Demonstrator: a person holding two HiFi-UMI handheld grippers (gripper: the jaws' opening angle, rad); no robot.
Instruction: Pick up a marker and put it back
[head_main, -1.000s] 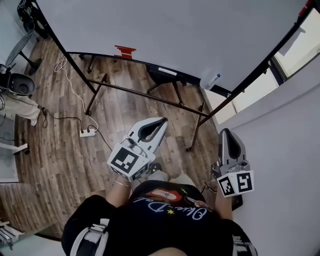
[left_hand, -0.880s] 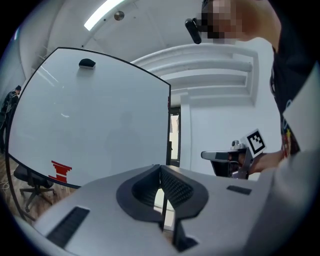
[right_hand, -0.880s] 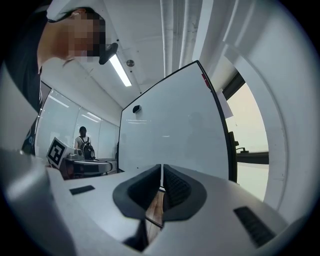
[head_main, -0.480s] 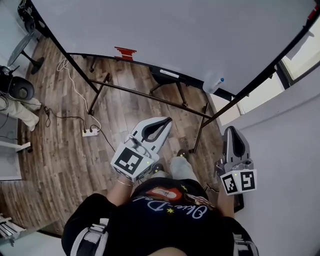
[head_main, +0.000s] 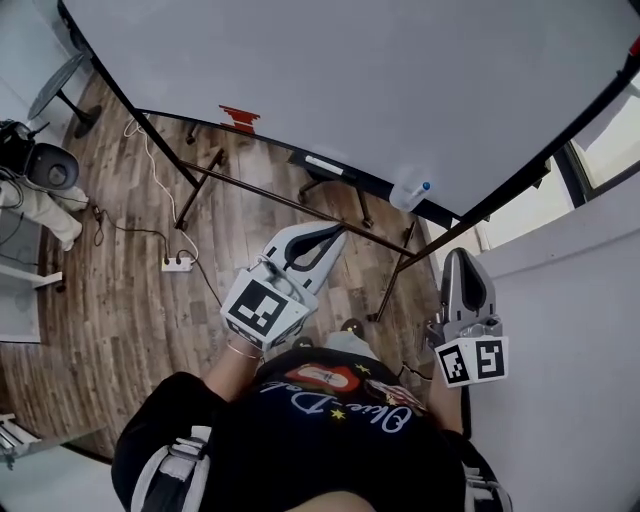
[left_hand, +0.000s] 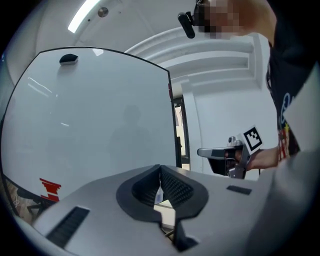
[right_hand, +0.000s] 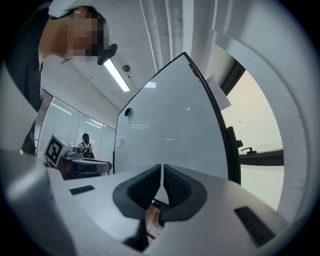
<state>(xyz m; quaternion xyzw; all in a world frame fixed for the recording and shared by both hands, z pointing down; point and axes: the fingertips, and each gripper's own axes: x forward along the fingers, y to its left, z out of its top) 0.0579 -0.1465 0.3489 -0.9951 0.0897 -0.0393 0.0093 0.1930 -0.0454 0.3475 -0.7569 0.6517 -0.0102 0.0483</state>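
Note:
A big whiteboard (head_main: 350, 80) stands ahead of me, with a tray along its bottom edge. On that tray lie a red eraser (head_main: 238, 118), a thin white marker (head_main: 325, 165) and a white item with a blue cap (head_main: 412, 193). My left gripper (head_main: 335, 232) is held level toward the board, short of the tray, jaws shut and empty. My right gripper (head_main: 462, 256) is beside it near the board's right post, also shut with nothing in it. In the left gripper view the whiteboard (left_hand: 100, 115), the red eraser (left_hand: 50, 187) and the right gripper (left_hand: 212, 152) all show.
The board's dark metal frame legs (head_main: 290, 202) spread over the wood floor. A power strip with cable (head_main: 176, 264) lies at the left, and a grey stand (head_main: 45, 165) is at the far left. A white wall (head_main: 570, 360) closes the right side.
Both grippers have moved forward toward the whiteboard, which now looks closer. Their jaws have stayed shut and empty.

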